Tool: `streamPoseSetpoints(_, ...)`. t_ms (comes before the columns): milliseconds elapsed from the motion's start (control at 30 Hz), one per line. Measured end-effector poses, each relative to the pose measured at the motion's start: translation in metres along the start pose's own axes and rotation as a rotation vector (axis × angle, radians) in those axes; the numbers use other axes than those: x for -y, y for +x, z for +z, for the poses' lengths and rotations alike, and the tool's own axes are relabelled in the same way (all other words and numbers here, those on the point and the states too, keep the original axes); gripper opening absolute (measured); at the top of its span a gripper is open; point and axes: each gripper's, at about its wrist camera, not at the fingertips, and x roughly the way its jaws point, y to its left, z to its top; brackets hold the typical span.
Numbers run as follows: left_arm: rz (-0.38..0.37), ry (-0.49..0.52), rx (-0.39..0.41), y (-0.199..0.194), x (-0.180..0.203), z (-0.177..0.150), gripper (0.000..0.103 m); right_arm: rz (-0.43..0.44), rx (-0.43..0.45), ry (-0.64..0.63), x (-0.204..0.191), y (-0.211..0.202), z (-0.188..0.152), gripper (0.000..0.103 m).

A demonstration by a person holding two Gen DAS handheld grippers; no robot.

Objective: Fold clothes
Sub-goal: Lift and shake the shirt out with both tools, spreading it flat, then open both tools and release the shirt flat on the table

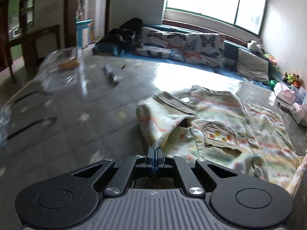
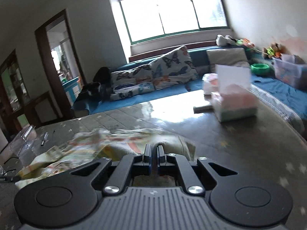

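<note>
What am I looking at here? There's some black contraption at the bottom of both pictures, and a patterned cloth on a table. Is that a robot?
No robot: a person holds a hand-held gripper in each hand, and each carries a wide-angle camera looking along its two fingers. One picture is from the left gripper, the other from the right gripper. On the shiny grey-green table lies a pale, pastel-patterned child's garment with a tan pocket, waiting to be folded. The left fingers are shut on a corner of it, lifting it slightly. The right fingers are shut on another edge. Pink-and-white boxes stand further back.
</note>
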Motion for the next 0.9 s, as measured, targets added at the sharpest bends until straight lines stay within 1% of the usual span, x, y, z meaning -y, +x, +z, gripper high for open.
streamPoseSetpoints(100,-0.009,-0.027,-0.004,-0.018,-0.008,-0.014,0.001,-0.023,-0.014,0.037,0.016,-0.010,-0.012,0.004)
streamPoseSetpoints(267,-0.007,-0.020,-0.073,-0.024,-0.008,-0.035,0.002,-0.077,-0.066,0.090,0.045,-0.022,-0.035,0.005)
streamPoseSetpoints(333,-0.007,-0.029,-0.087,-0.024,-0.013,-0.037,0.006,-0.108,-0.083,0.099,0.054,-0.029,-0.044,0.009)
streamPoseSetpoints(367,-0.007,-0.033,-0.093,-0.024,-0.015,-0.038,0.009,-0.135,-0.090,0.093,0.056,-0.033,-0.047,0.009)
streamPoseSetpoints(400,-0.008,-0.033,-0.090,-0.024,-0.017,-0.037,0.010,-0.160,-0.095,0.087,0.059,-0.036,-0.050,0.009)
streamPoseSetpoints(467,-0.012,-0.023,-0.078,-0.028,-0.016,-0.034,0.011,-0.196,-0.085,0.085,0.063,-0.044,-0.052,0.009)
streamPoseSetpoints(533,-0.011,-0.008,-0.061,-0.034,-0.014,-0.035,0.019,-0.207,-0.059,0.083,0.065,-0.050,-0.050,0.009)
streamPoseSetpoints(600,-0.010,0.004,-0.042,-0.038,-0.011,-0.032,0.030,-0.204,-0.031,0.064,0.060,-0.053,-0.045,0.010)
streamPoseSetpoints(667,-0.014,0.012,-0.023,-0.043,-0.009,-0.029,0.032,-0.190,-0.009,0.036,0.051,-0.053,-0.040,0.011)
streamPoseSetpoints(733,-0.022,0.008,-0.010,-0.047,-0.007,-0.026,0.035,-0.151,0.001,-0.005,0.035,-0.049,-0.038,0.012)
streamPoseSetpoints(767,-0.024,0.007,-0.003,-0.048,-0.007,-0.025,0.040,-0.132,0.000,-0.024,0.028,-0.046,-0.036,0.014)
streamPoseSetpoints(800,-0.026,0.008,0.002,-0.050,-0.006,-0.025,0.042,-0.110,-0.002,-0.044,0.020,-0.041,-0.035,0.019)
streamPoseSetpoints(900,-0.030,0.013,0.002,-0.050,-0.004,-0.024,0.042,-0.036,-0.045,-0.092,-0.002,-0.020,-0.036,0.020)
